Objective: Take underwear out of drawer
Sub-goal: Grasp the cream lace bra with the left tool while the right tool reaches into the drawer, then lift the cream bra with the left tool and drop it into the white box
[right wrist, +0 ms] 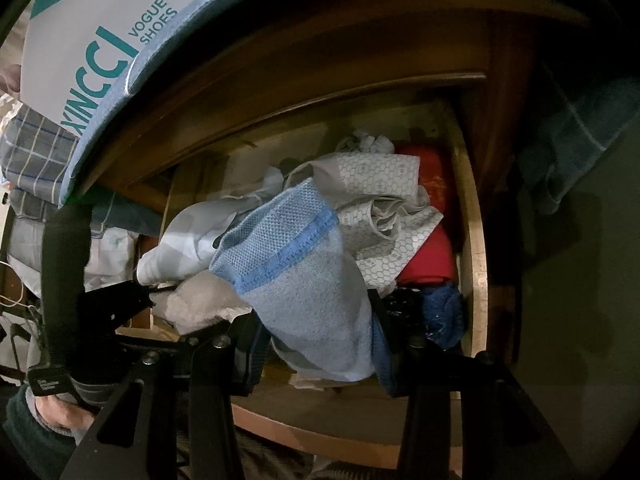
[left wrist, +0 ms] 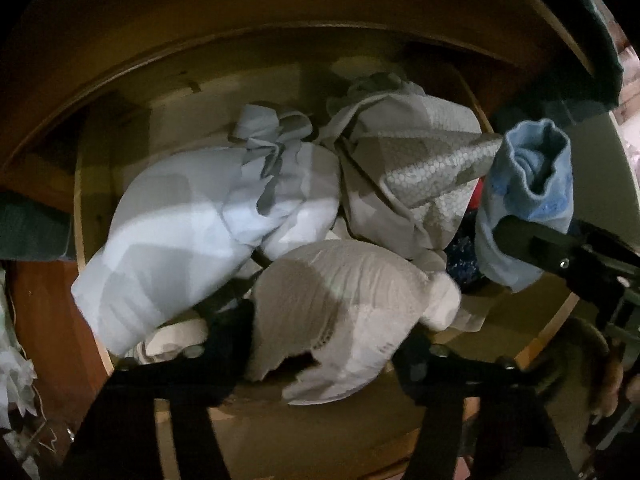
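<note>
Pale beige underwear (left wrist: 340, 320) lay atop the drawer (left wrist: 90, 216) pile, directly between your left gripper (left wrist: 326, 354) jaws, its length running jaw to jaw; jaws looked clenched on it. Blue knit piece (right wrist: 304, 280) sat clamped in your right gripper (right wrist: 316, 344), above the drawer's right side. Left hand was nearer.

We see dim, warm light — brightest on the pale cloth (left wrist: 192, 216), with hard-edged shadows across it; fisheye edges bend and blacken, and near parts blur.
</note>
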